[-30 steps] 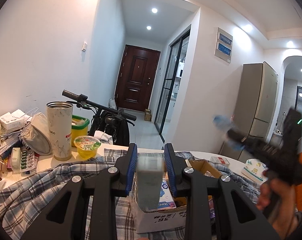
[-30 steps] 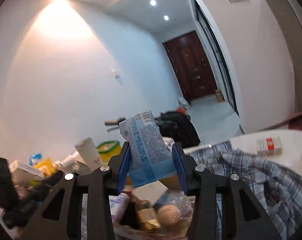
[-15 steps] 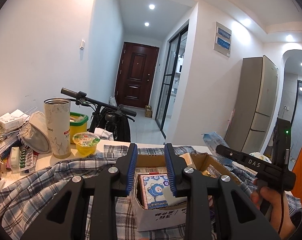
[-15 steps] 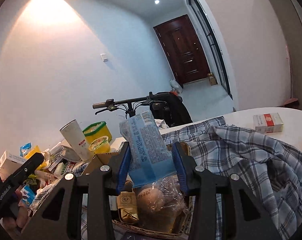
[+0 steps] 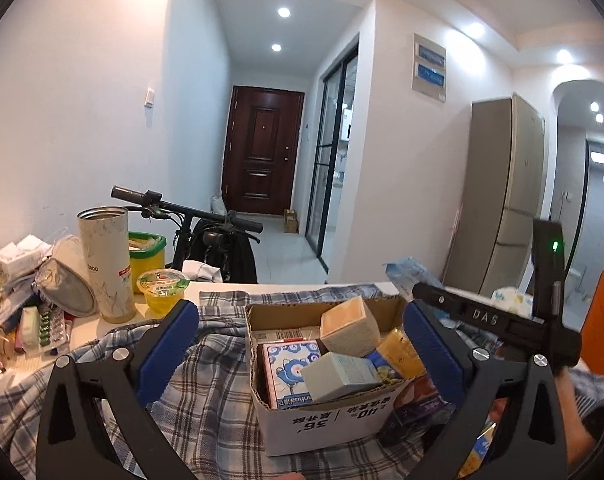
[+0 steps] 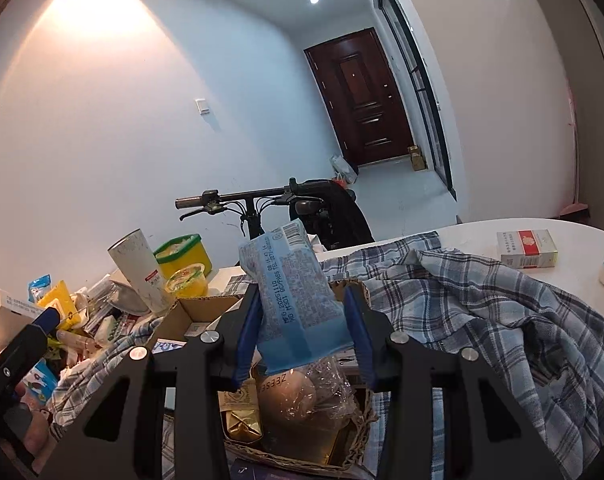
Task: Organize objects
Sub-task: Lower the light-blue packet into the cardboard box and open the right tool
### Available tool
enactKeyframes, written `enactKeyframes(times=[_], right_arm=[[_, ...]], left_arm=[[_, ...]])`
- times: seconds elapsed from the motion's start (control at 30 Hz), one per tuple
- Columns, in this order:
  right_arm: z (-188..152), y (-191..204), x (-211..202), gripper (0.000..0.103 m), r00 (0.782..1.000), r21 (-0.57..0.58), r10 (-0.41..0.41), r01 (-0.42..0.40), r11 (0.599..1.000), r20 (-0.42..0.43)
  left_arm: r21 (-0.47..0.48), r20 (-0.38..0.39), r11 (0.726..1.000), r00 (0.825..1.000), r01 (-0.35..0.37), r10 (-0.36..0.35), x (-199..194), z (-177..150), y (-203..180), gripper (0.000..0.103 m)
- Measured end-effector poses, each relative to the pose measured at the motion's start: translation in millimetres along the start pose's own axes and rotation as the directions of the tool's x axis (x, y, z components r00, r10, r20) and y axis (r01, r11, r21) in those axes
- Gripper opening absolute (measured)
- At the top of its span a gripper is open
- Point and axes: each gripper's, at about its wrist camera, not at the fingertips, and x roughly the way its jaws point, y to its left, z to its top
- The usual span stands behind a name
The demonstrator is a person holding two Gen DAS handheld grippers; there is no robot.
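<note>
Your left gripper [image 5: 299, 354] is opening: its jaws, half a second ago narrow over the cardboard box [image 5: 322, 420] at the lower centre, now stand wide with nothing pressed between them. The pale green box [image 5: 340, 374] you carried a second ago lies tilted on the other packs inside, so that item is delivered. Your right gripper [image 6: 302, 340] stays clamped on the blue packet [image 6: 297, 296], low over the box's contents; it looks next to go in.

Your blue packet [image 6: 297, 300] hides its lower end behind the jaws — the wrapped bun [image 6: 289, 396] beneath shows only partly. In the cardboard box [image 5: 330, 424], the bottom layer stays buried — its labels too small to read.
</note>
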Motion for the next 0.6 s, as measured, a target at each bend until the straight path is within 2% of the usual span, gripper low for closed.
enactKeyframes(times=[0.13,0.33,0.37,0.4,0.43,0.47,0.6], right_arm=[[0.3,-0.7,0.5,0.041,1.000,-0.009,-0.011,0.011,1.000,-0.001],[0.6,-4.5,3.8,0.042,1.000,0.000,-0.008,0.008,1.000,-0.007],[1.2,-4.5,5.6,0.045,1.000,-0.002,-0.003,0.003,1.000,-0.010],[1.8,-4.4,7.9,0.053,1.000,-0.002,-0.001,0.001,1.000,-0.016],[2.1,-4.3,9.5,0.074,1.000,-0.002,-0.009,0.009,1.000,-0.020],[2.2,-4.4,9.6,0.083,1.000,-0.006,-0.020,0.020,1.000,-0.014],[3.7,-6.9,3.1,0.085,0.999,0.004,-0.034,0.034,0.999,0.004]], left_arm=[[0.038,-0.021,0.999,1.000,-0.021,0.022,5.4,-3.5,-5.9,0.103],[0.040,-0.036,0.999,0.999,-0.024,0.025,8.9,-4.3,-6.0,0.103],[0.039,-0.039,0.999,0.999,-0.024,0.025,9.8,-4.6,-5.8,0.103],[0.039,-0.043,0.999,0.999,-0.023,0.025,10.5,-4.5,-5.6,0.103],[0.039,-0.044,0.999,0.999,-0.024,0.026,10.3,-4.6,-5.8,0.103],[0.038,-0.045,0.999,0.999,-0.026,0.028,10.6,-4.6,-5.2,0.103],[0.027,-0.049,0.999,0.998,-0.028,0.029,11.1,-4.2,-3.1,0.103]])
